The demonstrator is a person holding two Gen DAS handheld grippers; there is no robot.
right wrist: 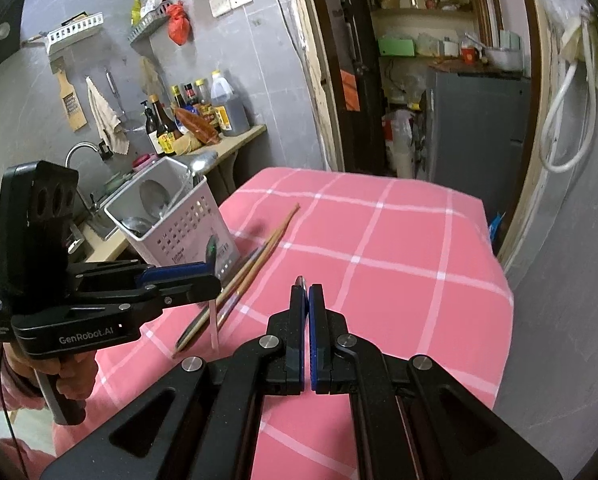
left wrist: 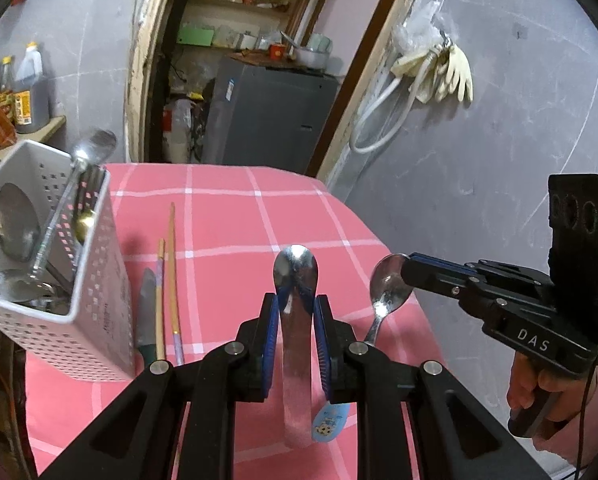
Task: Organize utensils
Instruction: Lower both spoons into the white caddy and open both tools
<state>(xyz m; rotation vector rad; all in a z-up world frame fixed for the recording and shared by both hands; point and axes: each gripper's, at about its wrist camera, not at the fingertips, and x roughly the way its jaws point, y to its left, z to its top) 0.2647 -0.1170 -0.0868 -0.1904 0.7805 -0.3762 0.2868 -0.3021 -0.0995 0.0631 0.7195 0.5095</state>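
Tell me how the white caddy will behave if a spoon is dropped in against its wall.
The caddy looks like thin perforated plastic, so probably light. It stands tall on a soft checked cloth, with long spoons leaning at one side, so a sideways knock might tip or slide it. Lower the spoon in gently.

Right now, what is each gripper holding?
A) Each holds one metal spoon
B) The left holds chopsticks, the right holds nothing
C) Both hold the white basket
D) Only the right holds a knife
A: the left gripper clamps a broad metal spoon, and the right gripper pinches a smaller spoon by its bowl.
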